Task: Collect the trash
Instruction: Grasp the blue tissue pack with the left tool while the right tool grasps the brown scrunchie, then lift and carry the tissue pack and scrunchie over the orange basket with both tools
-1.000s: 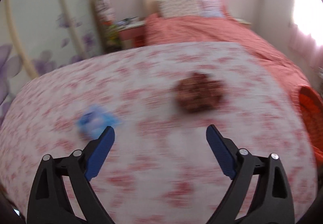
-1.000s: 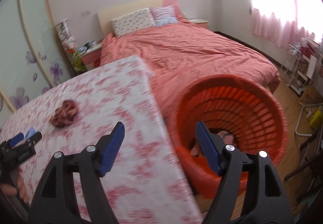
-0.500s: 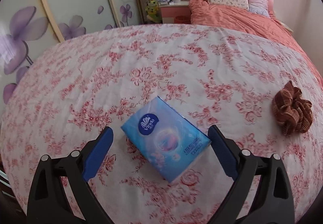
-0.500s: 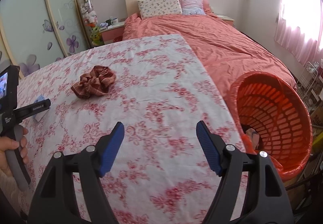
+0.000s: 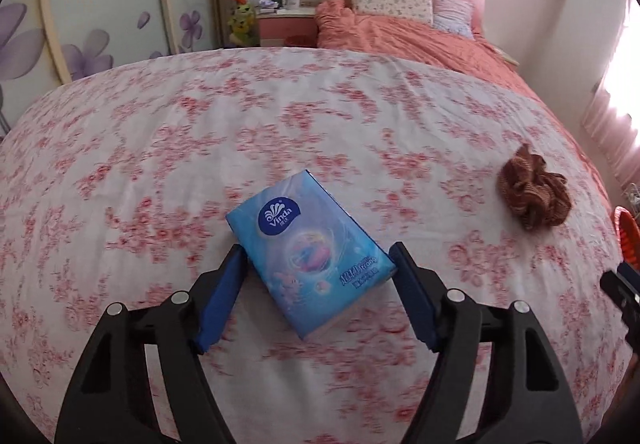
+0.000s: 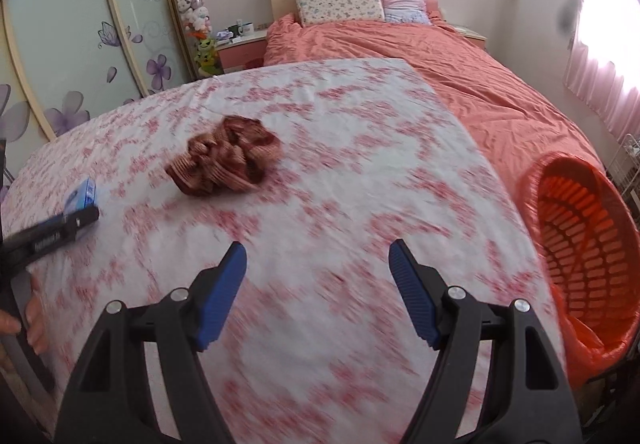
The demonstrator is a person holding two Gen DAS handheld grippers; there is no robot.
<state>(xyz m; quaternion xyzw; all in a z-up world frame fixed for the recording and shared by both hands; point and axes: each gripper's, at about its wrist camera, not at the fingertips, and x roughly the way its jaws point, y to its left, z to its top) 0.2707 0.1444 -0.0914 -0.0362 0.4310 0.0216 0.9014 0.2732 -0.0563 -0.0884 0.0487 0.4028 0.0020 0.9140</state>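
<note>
A blue Vinda tissue pack [image 5: 310, 250] lies flat on the floral tablecloth [image 5: 280, 115]. My left gripper [image 5: 318, 268] is open with its jaws on either side of the pack's near end, close to its edges. A crumpled brown cloth [image 5: 534, 195] lies to the right; it also shows in the right wrist view [image 6: 226, 161]. My right gripper [image 6: 318, 264] is open and empty above the cloth-covered table, short of the brown cloth. The tissue pack [image 6: 82, 197] and the left gripper's finger [image 6: 52, 234] appear at the left of that view.
An orange slatted basket [image 6: 580, 252] stands off the table's right edge. A bed with a coral duvet [image 6: 440, 59] lies behind the table. A nightstand [image 6: 240, 43] and floral wardrobe doors [image 6: 80, 43] are at the back left.
My left gripper has moved forward over the tissue pack, so its jaws now flank it, and they have narrowed. My right gripper has swung left from the basket toward the brown cloth.
</note>
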